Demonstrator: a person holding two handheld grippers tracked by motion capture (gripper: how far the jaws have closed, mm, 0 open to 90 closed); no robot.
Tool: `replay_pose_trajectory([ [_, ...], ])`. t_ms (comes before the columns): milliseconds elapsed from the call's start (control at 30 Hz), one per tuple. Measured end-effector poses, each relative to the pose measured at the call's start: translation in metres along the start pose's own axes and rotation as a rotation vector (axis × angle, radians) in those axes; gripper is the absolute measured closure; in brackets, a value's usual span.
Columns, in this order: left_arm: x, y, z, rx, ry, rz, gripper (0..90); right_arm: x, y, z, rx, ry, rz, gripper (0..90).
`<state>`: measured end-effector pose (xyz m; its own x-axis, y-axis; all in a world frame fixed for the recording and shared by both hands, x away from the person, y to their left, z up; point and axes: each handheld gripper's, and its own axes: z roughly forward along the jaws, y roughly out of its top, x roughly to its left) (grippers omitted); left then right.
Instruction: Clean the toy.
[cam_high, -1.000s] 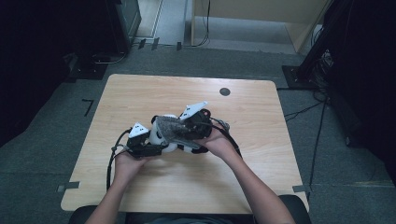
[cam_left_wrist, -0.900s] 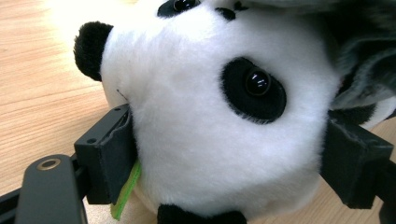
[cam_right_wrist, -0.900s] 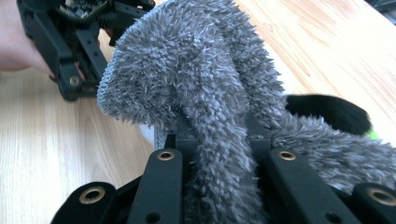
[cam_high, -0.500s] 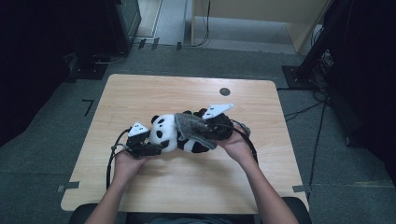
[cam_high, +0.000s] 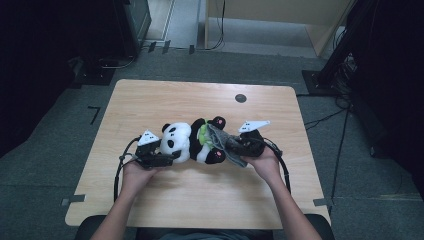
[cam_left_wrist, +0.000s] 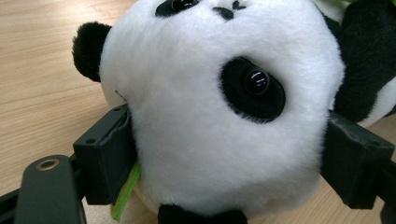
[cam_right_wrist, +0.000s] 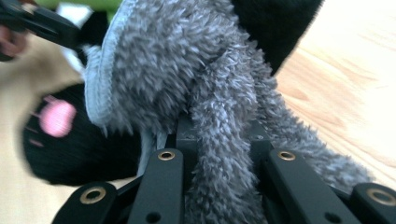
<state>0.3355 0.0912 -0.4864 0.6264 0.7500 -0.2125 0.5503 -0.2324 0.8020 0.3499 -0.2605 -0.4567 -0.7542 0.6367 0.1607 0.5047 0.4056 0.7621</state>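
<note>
Moved: right gripper (cam_high: 239, 146) has slid rightward and lower, drawing the grey cloth (cam_high: 226, 142) off the panda's body.
Table (cam_high: 150, 100): panda plush (cam_high: 192, 141) lies mid-table, long axis left to right, head toward the left hand.
Left gripper (cam_high: 167, 157): jaws spread wide, clamping the white head.
Right gripper: jaws pressed together, pinching the fuzzy cloth.

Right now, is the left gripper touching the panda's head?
Touching. In the left gripper view, both black jaws of the left gripper press into the white fur on either side of the panda's head, with no gap showing.
</note>
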Motion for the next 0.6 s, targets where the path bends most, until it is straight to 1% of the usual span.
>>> replay_pose_trajectory([
  [33,0.0,0.0,0.0,0.0,0.0,-0.002,14.6,-0.001,-0.003,0.002,-0.007,-0.017,-0.007,75.4],
  [100,0.0,0.0,0.0,-0.003,-0.001,-0.002,14.5,-0.004,-0.007,0.004,-0.003,-0.015,0.021,75.5],
  [133,0.001,0.0,0.001,-0.005,-0.002,-0.003,14.4,-0.005,-0.008,0.005,0.002,-0.017,0.025,75.4],
  [167,0.001,0.0,0.001,-0.008,-0.004,-0.005,14.1,-0.007,-0.011,0.006,0.007,-0.029,0.029,75.5],
  [233,0.002,0.0,0.001,-0.013,-0.006,-0.01,13.9,-0.01,-0.014,0.008,0.035,-0.052,0.05,75.5],
  [267,0.002,0.0,0.001,-0.014,-0.007,-0.009,13.9,-0.011,-0.015,0.008,0.047,-0.052,0.068,75.5],
  [433,0.001,0.0,0.001,-0.015,-0.007,-0.001,13.8,-0.015,-0.017,0.009,0.064,-0.06,0.072,75.4],
  [500,0.001,0.0,0.001,-0.016,-0.007,-0.001,13.8,-0.017,-0.017,0.009,0.09,-0.088,0.063,75.4],
  [533,0.002,0.0,0.001,-0.017,-0.007,-0.002,13.8,-0.019,-0.017,0.008,0.1,-0.101,0.072,75.4],
  [600,0.002,0.0,0.001,-0.019,-0.008,0.0,13.7,-0.024,-0.017,0.002,0.078,-0.077,0.119,75.4],
])
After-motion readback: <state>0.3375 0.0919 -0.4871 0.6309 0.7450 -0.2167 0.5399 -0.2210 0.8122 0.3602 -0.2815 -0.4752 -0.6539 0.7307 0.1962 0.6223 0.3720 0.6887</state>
